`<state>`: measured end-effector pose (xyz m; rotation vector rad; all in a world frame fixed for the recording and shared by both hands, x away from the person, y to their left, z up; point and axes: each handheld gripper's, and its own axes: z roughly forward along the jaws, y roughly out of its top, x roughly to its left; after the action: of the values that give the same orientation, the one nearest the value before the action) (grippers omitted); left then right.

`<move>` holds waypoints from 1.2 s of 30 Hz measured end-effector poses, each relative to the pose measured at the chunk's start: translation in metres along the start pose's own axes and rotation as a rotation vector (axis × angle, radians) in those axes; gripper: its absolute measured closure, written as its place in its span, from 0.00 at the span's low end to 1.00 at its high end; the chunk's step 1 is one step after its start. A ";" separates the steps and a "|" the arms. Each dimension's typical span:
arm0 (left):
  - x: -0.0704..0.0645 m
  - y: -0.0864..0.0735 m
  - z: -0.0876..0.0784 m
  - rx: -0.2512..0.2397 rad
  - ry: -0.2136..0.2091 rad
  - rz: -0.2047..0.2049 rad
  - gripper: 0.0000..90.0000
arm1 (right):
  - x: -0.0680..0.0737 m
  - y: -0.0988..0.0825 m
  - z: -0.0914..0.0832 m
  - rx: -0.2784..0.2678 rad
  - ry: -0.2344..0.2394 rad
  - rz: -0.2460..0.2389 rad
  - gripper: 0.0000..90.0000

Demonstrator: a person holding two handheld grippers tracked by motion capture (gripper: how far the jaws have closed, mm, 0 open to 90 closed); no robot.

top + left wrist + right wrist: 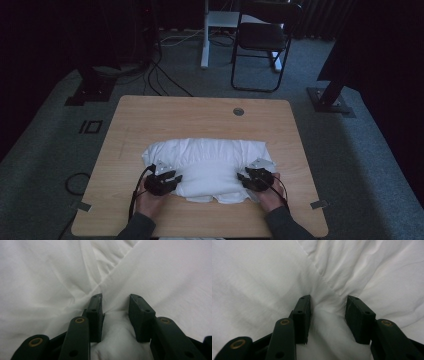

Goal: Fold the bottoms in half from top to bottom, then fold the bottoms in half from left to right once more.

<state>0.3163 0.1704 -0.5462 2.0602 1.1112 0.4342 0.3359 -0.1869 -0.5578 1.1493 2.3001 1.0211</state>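
Note:
A white cloth (207, 160), folded and puffy, lies on the near half of the wooden table (200, 115). My left gripper (174, 177) rests on the cloth's near left part and my right gripper (246, 176) on its near right part, both pointing inward. In the left gripper view a bulge of the white cloth (117, 330) fills the gap of the left gripper (116, 298), with creases running to both pads. The right gripper (328, 300) likewise has a puckered ridge of the white cloth (329, 322) pinched between its pads.
A round cable hole (238, 111) sits near the table's far edge. Beyond the table stand a black chair (260, 40) and a white desk leg (204, 35). Cables (160, 75) lie on the grey carpet, and dark stand bases sit at left and right.

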 end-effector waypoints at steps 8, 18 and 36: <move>0.015 0.010 -0.014 -0.059 0.052 -0.033 0.36 | -0.004 0.015 0.016 0.000 0.012 -0.005 0.61; 0.065 0.008 -0.010 -0.008 0.208 -0.273 0.03 | -0.003 0.025 0.027 -0.011 0.019 0.014 0.61; 0.073 -0.002 0.004 0.034 0.218 -0.315 0.01 | -0.001 0.025 0.029 -0.021 0.027 0.024 0.60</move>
<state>0.3587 0.2295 -0.5541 1.8528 1.5540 0.4907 0.3672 -0.1647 -0.5583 1.1643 2.2955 1.0736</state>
